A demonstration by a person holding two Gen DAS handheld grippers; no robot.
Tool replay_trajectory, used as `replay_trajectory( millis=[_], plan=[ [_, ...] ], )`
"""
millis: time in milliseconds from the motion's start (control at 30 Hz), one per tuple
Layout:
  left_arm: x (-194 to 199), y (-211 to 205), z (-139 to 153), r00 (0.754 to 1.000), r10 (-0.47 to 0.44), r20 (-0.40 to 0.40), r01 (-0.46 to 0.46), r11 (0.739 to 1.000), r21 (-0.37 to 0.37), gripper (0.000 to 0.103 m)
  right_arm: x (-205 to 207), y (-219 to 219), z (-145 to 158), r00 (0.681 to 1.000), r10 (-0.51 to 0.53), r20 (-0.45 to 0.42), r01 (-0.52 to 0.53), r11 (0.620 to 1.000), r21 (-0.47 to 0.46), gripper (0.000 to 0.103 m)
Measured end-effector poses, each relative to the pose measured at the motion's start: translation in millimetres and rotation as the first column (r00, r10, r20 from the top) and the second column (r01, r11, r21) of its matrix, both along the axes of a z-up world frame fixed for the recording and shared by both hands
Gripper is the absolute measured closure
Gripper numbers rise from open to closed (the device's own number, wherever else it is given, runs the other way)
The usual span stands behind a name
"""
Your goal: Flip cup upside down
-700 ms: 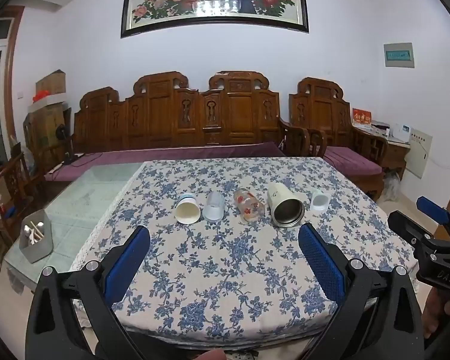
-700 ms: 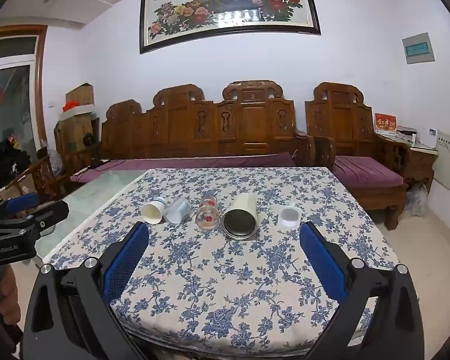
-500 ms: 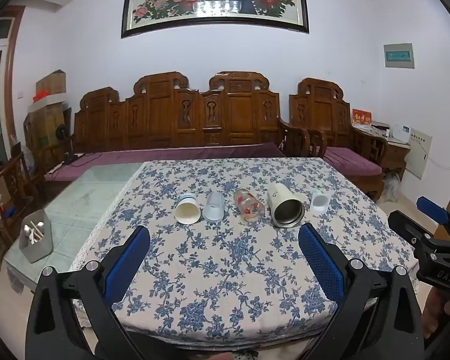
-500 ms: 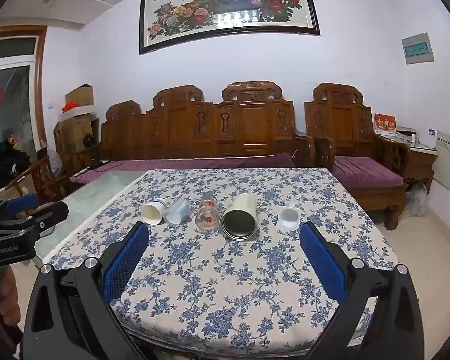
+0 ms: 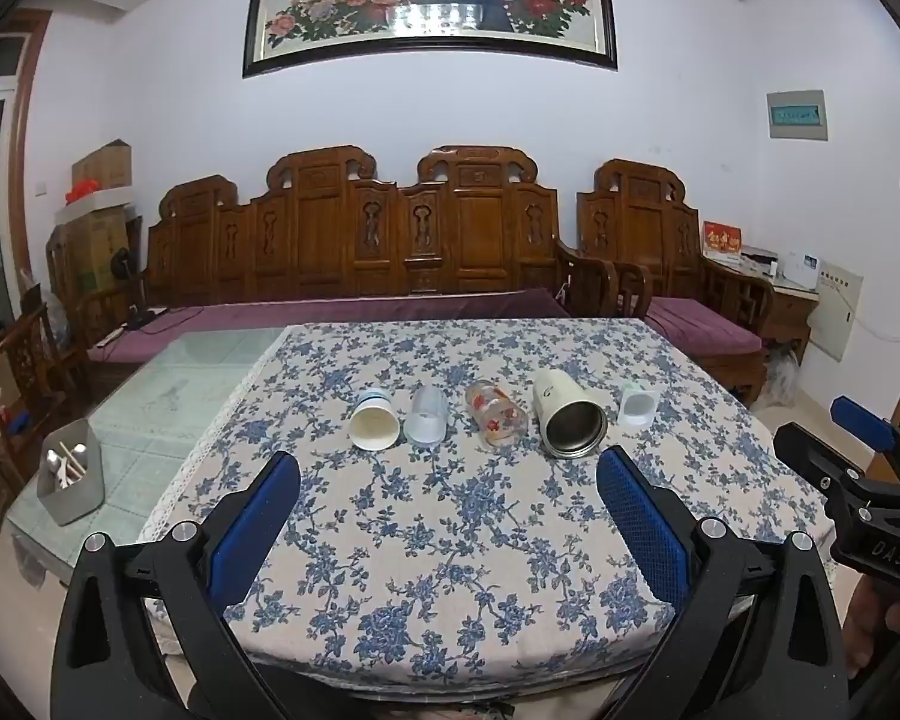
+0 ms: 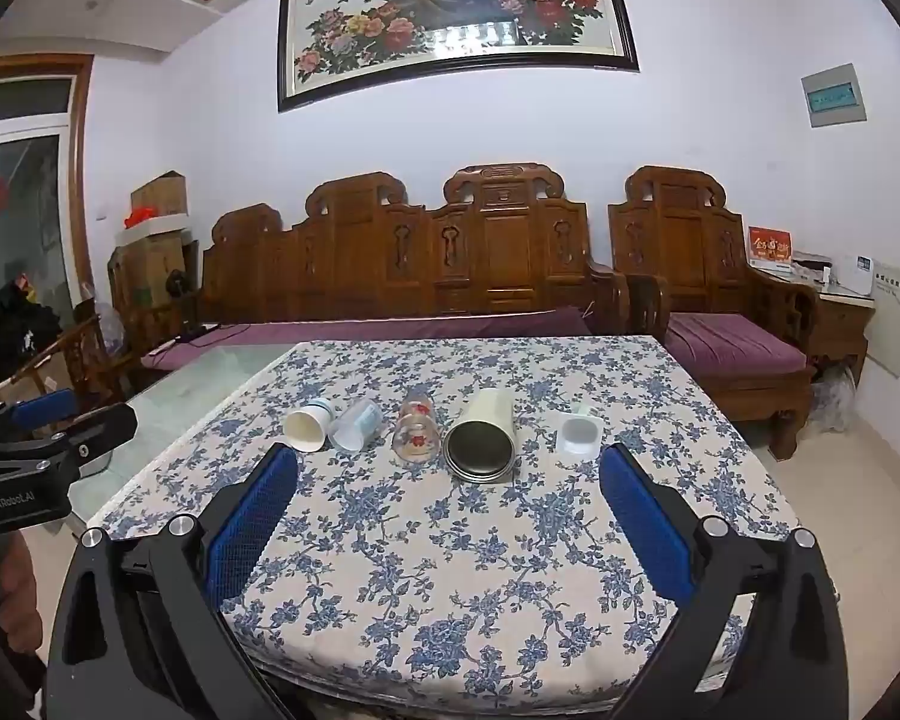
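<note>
Several cups lie on their sides in a row on the floral tablecloth [image 5: 450, 540], mouths toward me: a white paper cup [image 5: 375, 423] [image 6: 307, 427], a clear plastic cup [image 5: 427, 417] [image 6: 357, 425], a glass with red flowers [image 5: 496, 415] [image 6: 416, 432], a cream steel-lined tumbler [image 5: 570, 414] [image 6: 483, 438] and a small white cup [image 5: 636, 405] [image 6: 579, 433]. My left gripper [image 5: 447, 474] and right gripper [image 6: 447, 468] are both open and empty, held near the table's front edge, well short of the cups.
A grey utensil caddy [image 5: 69, 474] stands on the bare glass part of the table [image 5: 168, 396] at left. A carved wooden sofa [image 5: 390, 252] with purple cushions runs behind the table. The tablecloth [image 6: 480, 540] has room in front of the cups.
</note>
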State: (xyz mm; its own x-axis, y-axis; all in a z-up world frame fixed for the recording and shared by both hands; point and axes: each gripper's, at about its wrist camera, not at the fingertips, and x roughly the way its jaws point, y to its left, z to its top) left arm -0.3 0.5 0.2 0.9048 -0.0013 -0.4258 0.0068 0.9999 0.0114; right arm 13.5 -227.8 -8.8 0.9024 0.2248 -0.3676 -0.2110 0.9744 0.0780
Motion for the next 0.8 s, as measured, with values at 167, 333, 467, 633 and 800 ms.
replay_trajectory(
  millis=[167, 333, 467, 633, 800],
  plan=[
    [3.6, 2.4, 0.4, 1.0, 0.002, 0.002, -0.002, 1.0, 0.002, 0.008, -2.0, 1.1, -0.4, 1.0, 0.0, -0.002, 0.0, 1.0, 0.0, 0.002],
    [3.1, 2.1, 0.6, 1.0, 0.001, 0.002, -0.001, 1.0, 0.002, 0.008, 0.6, -0.4, 1.7, 1.0, 0.0, -0.001, 0.0, 1.0, 0.001, 0.002],
    [2.2, 0.8, 1.5, 1.0, 0.002, 0.003, -0.002, 1.0, 0.002, 0.008, -0.5, 2.2, 5.2, 1.0, -0.001, -0.002, 0.001, 1.0, 0.003, 0.002],
    [4.5, -2.5, 5.3, 1.0, 0.004, 0.0, -0.004, 1.0, 0.003, 0.008, -0.3, 0.4, 8.5, 1.0, -0.001, -0.004, 0.001, 1.0, 0.005, 0.002],
    [3.2, 1.1, 2.7, 1.0, 0.006, 0.003, -0.006, 1.0, -0.001, 0.008, -0.4, 1.3, 8.1, 1.0, -0.001, -0.002, 0.001, 1.0, 0.004, 0.002]
  ],
)
